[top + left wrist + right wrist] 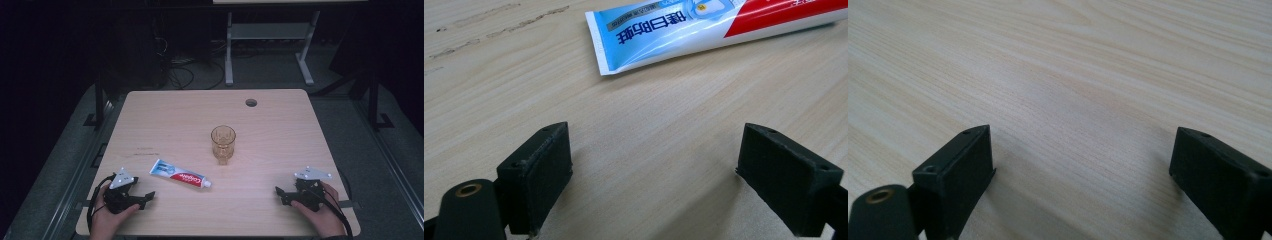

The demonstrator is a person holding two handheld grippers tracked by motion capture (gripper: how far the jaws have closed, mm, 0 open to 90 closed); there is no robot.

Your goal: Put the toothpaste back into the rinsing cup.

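Note:
A toothpaste tube (179,174), blue, white and red, lies flat on the wooden table (280,125) left of centre, its cap toward the right. Its flat crimped end (664,35) shows at the top of the left gripper view. A clear amber glass (223,143) stands upright near the table's middle. My left gripper (145,198) rests low at the front left, held by a hand, open, with bare table between its jaws and the tube a short way ahead. At the front right my right gripper (280,194) sits open over bare wood (1078,100).
A round cable hole (251,102) sits near the table's far edge. Beyond the table stand a white desk frame (270,45) and loose cables on a dark floor. Dark rails run along both sides of the table.

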